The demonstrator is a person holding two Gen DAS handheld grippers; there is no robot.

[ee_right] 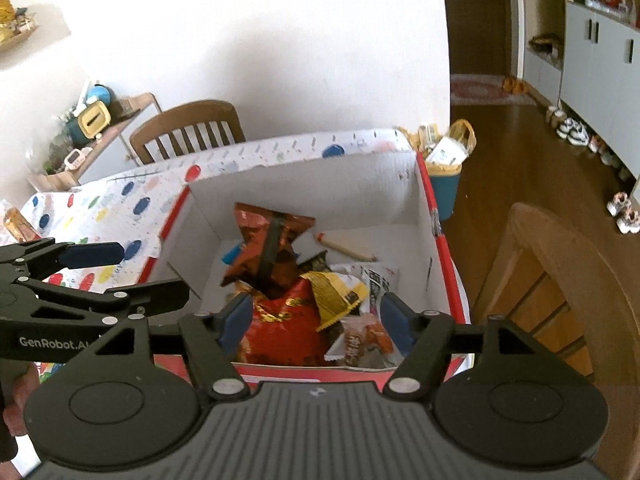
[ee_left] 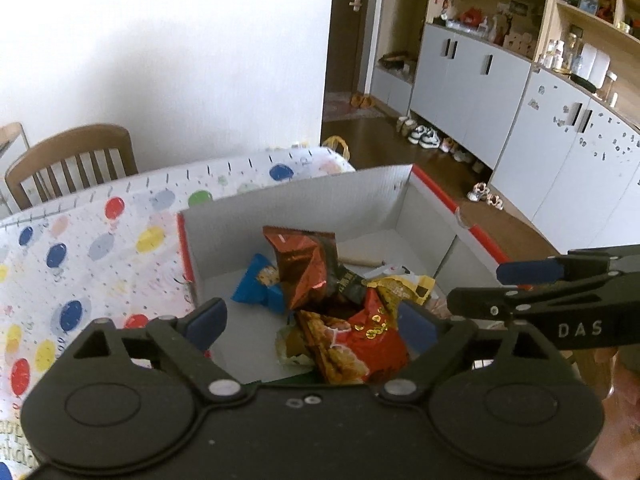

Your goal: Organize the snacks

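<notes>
A white cardboard box (ee_left: 304,196) with red edges stands on the balloon-print tablecloth; it also shows in the right wrist view (ee_right: 304,184). Inside lie several snack packs: a brown-red foil bag (ee_left: 304,264) (ee_right: 272,240), a blue pack (ee_left: 260,280), a red bag with gold print (ee_left: 360,340) (ee_right: 284,320), a yellow pack (ee_left: 404,286) (ee_right: 336,292) and a wrapped stick (ee_right: 348,246). My left gripper (ee_left: 312,320) is open and empty above the box's near side. My right gripper (ee_right: 316,320) is open and empty over the red bag. Each gripper shows from the side in the other's view.
A wooden chair (ee_left: 72,160) stands behind the table by the white wall. A blue bin with a yellow bag (ee_right: 444,176) stands at the table's far corner. Another wooden chair (ee_right: 560,280) is at the right. Cabinets and shoes (ee_left: 424,136) line the floor.
</notes>
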